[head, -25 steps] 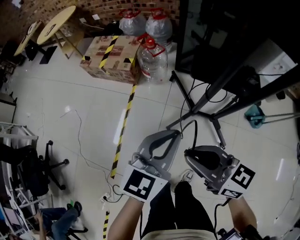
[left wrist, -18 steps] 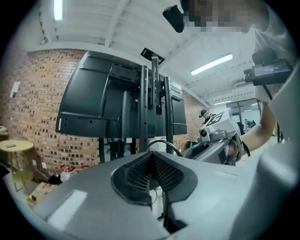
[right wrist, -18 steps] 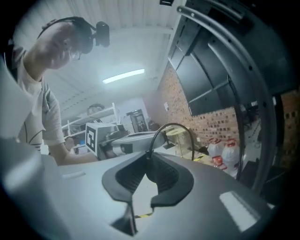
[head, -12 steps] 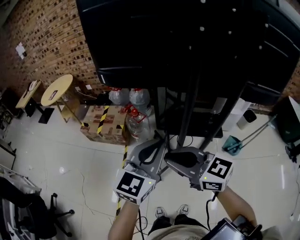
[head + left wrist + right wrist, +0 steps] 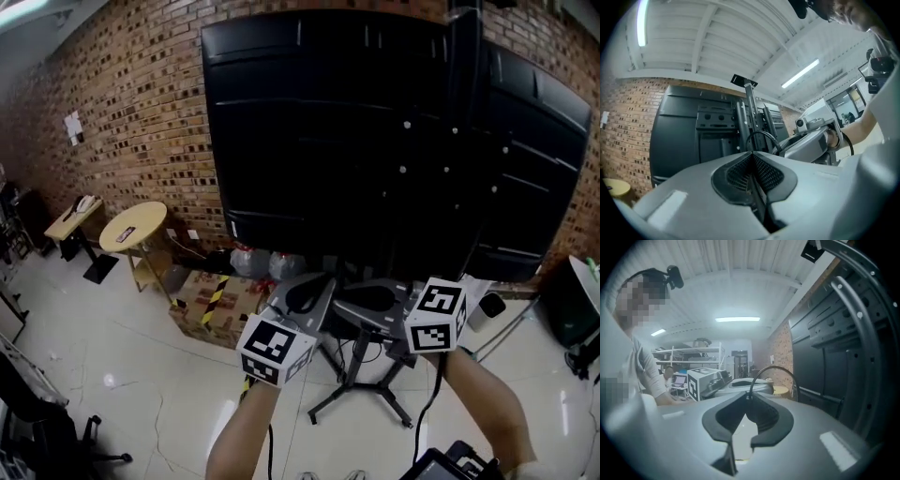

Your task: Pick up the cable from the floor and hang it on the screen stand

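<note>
Left gripper view: thin black cable point(image 5: 761, 131) arched

From our head we look forward and down, close over the left gripper point(image 5: 319, 286) and right gripper point(image 5: 347, 302), at the back of the screen point(image 5: 375, 141). Each gripper camera rides just behind its own jaws, tilted up toward the ceiling point(image 5: 717, 37). Both share the screen, and each sees the other gripper.

You're getting cool light from long white ceiling tube lamps point(image 5: 737, 319), glaring off the glossy pale tiled floor point(image 5: 112, 380). Gripper views are bending hard at edges w/ dark vignette; grey left gripper point(image 5: 751, 152) is blurring up close, thin black cable point(image 5: 776, 366) silhouetting.
</note>
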